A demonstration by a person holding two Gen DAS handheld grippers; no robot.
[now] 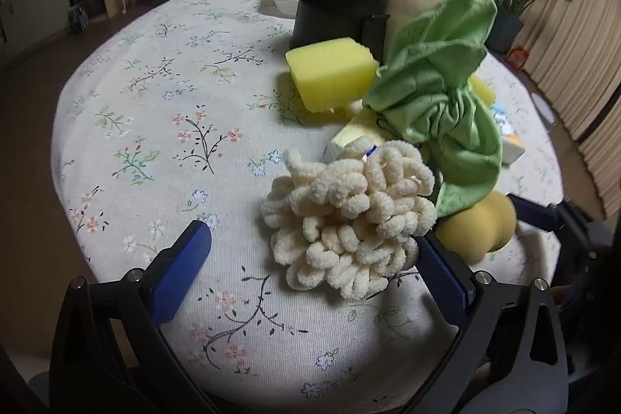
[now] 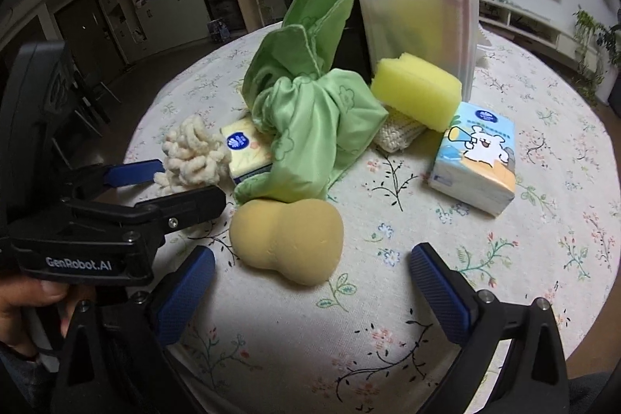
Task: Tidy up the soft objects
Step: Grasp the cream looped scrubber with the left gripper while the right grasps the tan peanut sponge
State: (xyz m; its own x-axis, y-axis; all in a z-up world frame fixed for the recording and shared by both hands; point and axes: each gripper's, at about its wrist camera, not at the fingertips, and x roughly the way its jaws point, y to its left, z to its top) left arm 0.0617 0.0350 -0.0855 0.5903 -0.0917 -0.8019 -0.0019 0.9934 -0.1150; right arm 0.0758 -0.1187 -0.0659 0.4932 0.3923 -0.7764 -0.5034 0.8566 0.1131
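Chenille mop head (image 1: 349, 216) btwn open left tool (image 1: 310, 251) pads.

Both wrist views low, close — share green cloth (image 1: 438, 92) (image 2: 306, 127).

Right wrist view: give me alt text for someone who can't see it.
The open right claw faces a tan peanut-shaped sponge on a floral tablecloth. Behind it lie a crumpled green cloth, yellow sponge and tissue pack; the left claw reaches toward a cream chenille mop head.
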